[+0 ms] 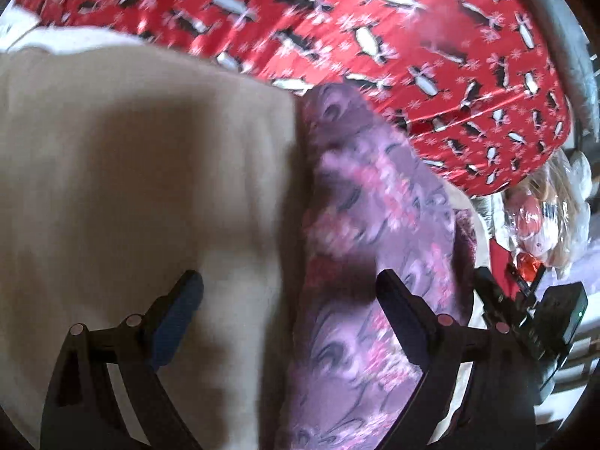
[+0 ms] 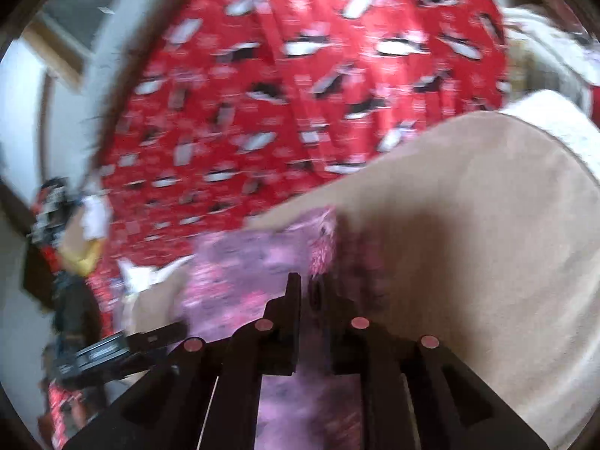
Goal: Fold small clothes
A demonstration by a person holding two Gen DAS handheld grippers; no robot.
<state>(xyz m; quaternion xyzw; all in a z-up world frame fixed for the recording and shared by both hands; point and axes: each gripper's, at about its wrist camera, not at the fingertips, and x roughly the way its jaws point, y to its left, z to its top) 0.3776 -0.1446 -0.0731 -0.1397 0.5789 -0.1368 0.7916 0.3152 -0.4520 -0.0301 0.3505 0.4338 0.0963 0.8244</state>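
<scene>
A purple garment (image 1: 375,202) with pink and grey print lies beside a beige cloth (image 1: 131,172) on a red penguin-print cover (image 1: 337,37). My left gripper (image 1: 288,292) hovers open over the seam between beige cloth and purple garment, one finger above each, holding nothing. In the right wrist view, blurred by motion, my right gripper (image 2: 310,290) has its jaws nearly together, pinching a raised fold of the purple garment (image 2: 240,262) next to the beige cloth (image 2: 468,225). The right gripper's body (image 1: 525,311) shows at the garment's right edge.
The red penguin cover (image 2: 300,93) fills the far side. Crinkled plastic bags (image 1: 555,202) lie off the cover's right end. A white textured fabric (image 2: 555,123) sits behind the beige cloth. The left gripper's body (image 2: 101,352) shows at the lower left.
</scene>
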